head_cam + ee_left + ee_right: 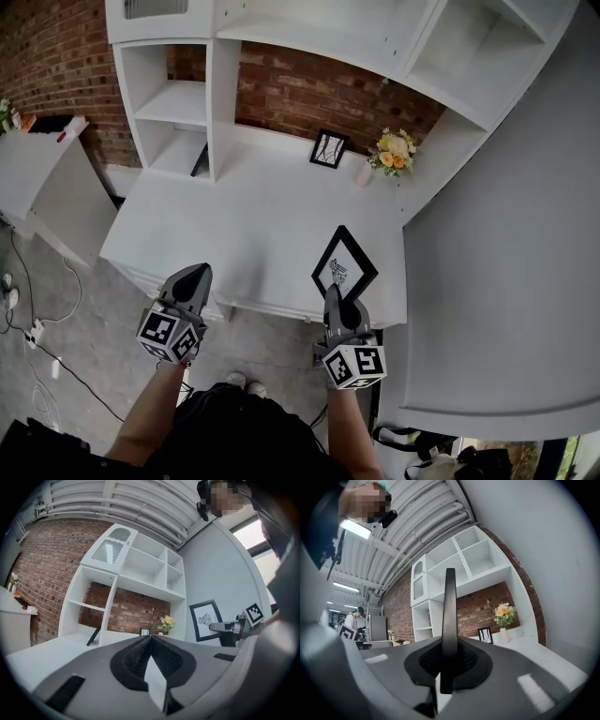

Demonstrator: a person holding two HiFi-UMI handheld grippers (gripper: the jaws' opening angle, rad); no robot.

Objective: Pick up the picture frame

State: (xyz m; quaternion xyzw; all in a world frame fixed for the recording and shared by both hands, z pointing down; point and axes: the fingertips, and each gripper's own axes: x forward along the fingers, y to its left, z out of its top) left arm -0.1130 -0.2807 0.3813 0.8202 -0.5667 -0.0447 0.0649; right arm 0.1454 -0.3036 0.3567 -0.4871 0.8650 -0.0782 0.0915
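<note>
Picture frame raised in the right gripper

The right gripper (334,298) has its jaws clenched on the black picture frame (344,264) over the tabletop's (253,225) near edge. The frame's long axis is roughly upright and its face is turned toward the left gripper (199,272), whose jaws are closed on nothing.

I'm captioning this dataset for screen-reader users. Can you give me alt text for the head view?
Seen from above, the right claw grips a black picture frame by one corner over a white desk; the left claw, shut and empty, hovers beside it. A smaller frame and a vase of flowers stand at the desk's back.
</note>
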